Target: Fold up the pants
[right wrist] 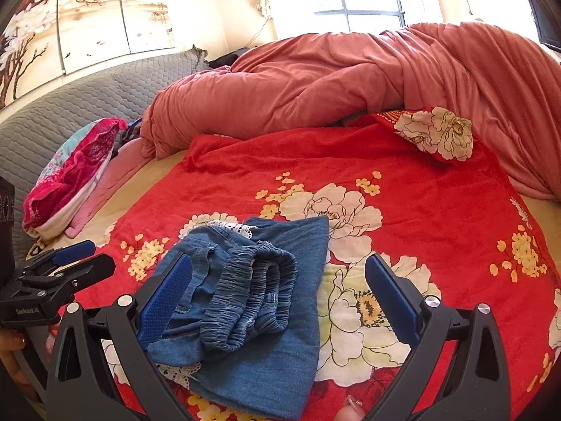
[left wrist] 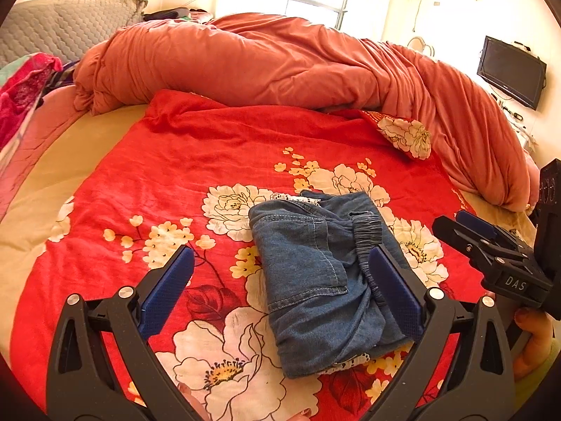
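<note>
One pair of denim pants (left wrist: 315,280) lies folded into a compact bundle on the red floral bedspread (left wrist: 196,154). Two grippers hover over it: the left gripper (left wrist: 280,287) and right gripper (right wrist: 277,298), both spread wide, gripping nothing.

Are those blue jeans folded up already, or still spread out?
Folded. The jeans lie as a compact stacked bundle on the red floral blanket, waistband doubled over.
</note>
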{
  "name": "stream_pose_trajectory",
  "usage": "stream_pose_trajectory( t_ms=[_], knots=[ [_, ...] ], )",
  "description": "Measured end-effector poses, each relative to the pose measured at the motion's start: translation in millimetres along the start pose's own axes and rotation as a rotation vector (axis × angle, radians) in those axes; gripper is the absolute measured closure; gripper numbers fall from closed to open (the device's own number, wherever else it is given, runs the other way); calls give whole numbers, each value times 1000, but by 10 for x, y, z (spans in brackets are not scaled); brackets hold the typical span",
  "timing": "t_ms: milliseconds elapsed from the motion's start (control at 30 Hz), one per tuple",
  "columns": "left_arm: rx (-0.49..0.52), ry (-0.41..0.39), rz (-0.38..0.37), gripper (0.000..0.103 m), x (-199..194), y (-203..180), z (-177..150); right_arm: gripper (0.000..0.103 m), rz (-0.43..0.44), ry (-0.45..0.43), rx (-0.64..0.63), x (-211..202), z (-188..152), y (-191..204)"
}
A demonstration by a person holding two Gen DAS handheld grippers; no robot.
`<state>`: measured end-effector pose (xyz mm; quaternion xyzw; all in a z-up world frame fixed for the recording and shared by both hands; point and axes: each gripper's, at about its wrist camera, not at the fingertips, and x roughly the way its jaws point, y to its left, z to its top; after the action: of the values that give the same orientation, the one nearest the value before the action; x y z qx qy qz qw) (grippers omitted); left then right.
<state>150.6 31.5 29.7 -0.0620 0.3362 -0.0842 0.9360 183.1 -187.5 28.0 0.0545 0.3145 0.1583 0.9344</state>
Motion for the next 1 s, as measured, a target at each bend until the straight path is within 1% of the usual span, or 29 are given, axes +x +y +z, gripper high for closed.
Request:
stream_pose_trajectory(
  t_ms=[333, 467, 567, 1000],
  knots=[
    [-3, -3, -5, 10, -156, -35, -70, 5, -1, -44, -18, -245, -2, 73],
    [13, -11, -8, 10, -231, -81, -91, 5, -8, -47, -20, -327, -25, 103],
    [30, -18, 3, 9, -289, -132, -121, 5, -16, -51, -27, -394, -47, 128],
    [71, 4, 4, 9, -445, -279, -338, 5, -26, -69, -46, -740, -192, 179]
  ],
)
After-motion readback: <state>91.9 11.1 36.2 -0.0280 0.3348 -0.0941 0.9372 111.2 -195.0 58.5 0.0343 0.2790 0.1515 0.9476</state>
